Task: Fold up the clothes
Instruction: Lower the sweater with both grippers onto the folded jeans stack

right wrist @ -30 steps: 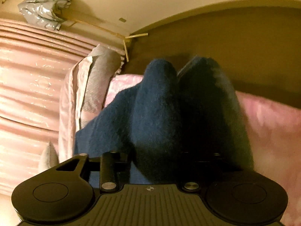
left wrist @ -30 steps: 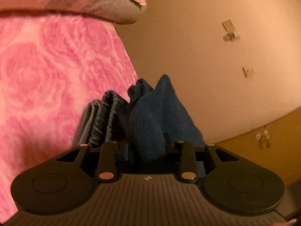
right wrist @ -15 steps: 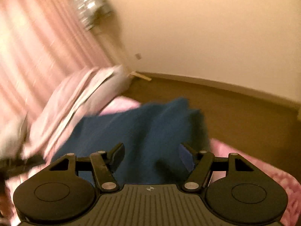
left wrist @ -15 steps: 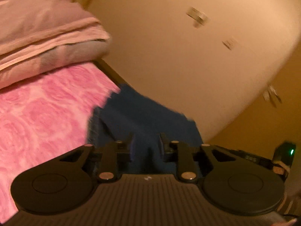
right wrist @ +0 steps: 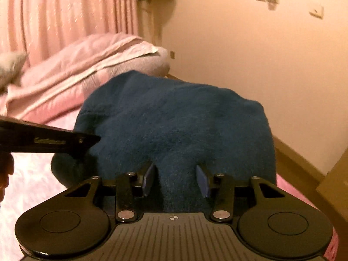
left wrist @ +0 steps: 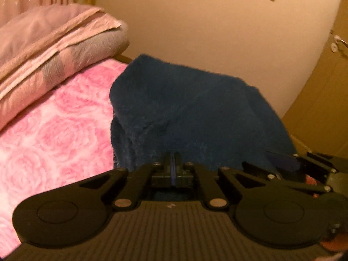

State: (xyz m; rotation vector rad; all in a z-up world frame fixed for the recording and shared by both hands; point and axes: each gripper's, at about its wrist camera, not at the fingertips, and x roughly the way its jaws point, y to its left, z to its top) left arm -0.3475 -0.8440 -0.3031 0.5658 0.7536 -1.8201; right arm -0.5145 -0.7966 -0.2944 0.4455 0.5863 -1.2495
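Observation:
A dark blue fleece garment lies humped on the pink rose bedspread, near the bed's far corner. My left gripper is shut, with its tips nipping the garment's near edge where a crease runs up from them. In the right wrist view the garment fills the middle. My right gripper has a thick ridge of the fleece filling the gap between its blue pads, and its jaws are closing on it. A finger of the left gripper reaches in from the left to the garment's side.
A folded pink and grey quilt lies at the head of the bed, with a pink curtain behind it. A cream wall and a wooden door close off the far side. A person's hand shows at the left edge.
Both grippers have rolled and swung level. The garment, first bunched upright in both jaws, now lies spread on the bed. The left jaws closed; the right jaws widened, then narrowed.

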